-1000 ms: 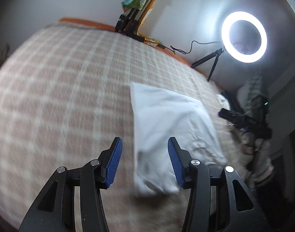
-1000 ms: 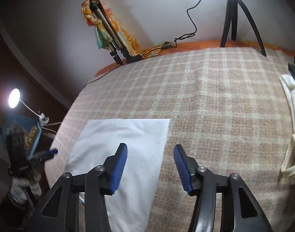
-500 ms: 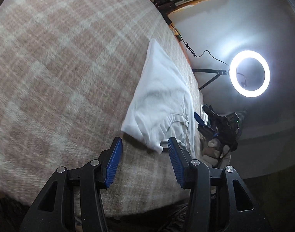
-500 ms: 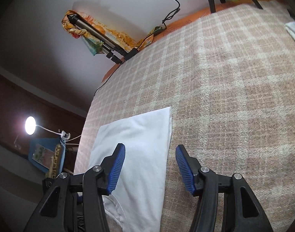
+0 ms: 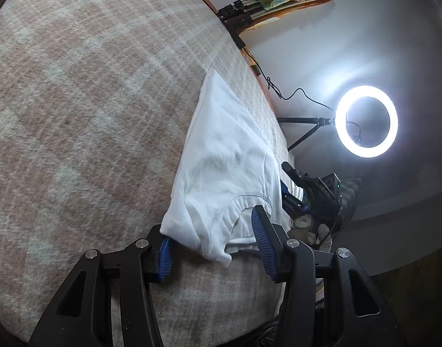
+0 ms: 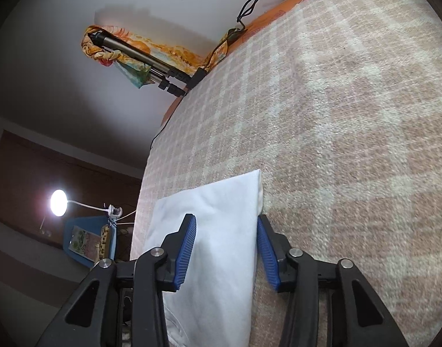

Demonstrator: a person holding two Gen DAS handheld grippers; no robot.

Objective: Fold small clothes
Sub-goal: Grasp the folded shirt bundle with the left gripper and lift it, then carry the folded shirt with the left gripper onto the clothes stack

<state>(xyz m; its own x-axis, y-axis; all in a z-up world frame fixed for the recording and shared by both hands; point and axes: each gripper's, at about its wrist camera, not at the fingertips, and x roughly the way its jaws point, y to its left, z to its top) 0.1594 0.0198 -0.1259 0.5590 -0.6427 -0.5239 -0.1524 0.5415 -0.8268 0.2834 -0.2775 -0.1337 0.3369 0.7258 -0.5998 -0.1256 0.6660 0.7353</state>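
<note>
On the bed [image 5: 76, 110], spread with a beige and cream checked blanket, a white garment [image 5: 226, 156] lies flat, folded into a long narrow shape near the blanket's edge. In the left wrist view its ribbed neckline end points toward the camera, and the left hand-held gripper [image 5: 212, 245] straddles that end: the corner of the cloth drapes over the left blue pad, while the right pad stands clear of the collar, so the jaws are released and press on nothing. In the right wrist view the right hand-held gripper [image 6: 226, 248] sits over the other, plain end of the white garment [image 6: 218, 231]; its jaws are closing with the cloth between them, the right pad just beside the folded edge and the left pad resting over the fabric, not yet pinching it. Beyond the bed a lit ring light [image 5: 367, 121] on a small tripod stands against the pale wall, and a second tripod [image 6: 151, 66] wrapped in a colourful cloth leans at the bed's far edge. A small desk lamp [image 6: 58, 206] glows in the dark corner of the room.
</note>
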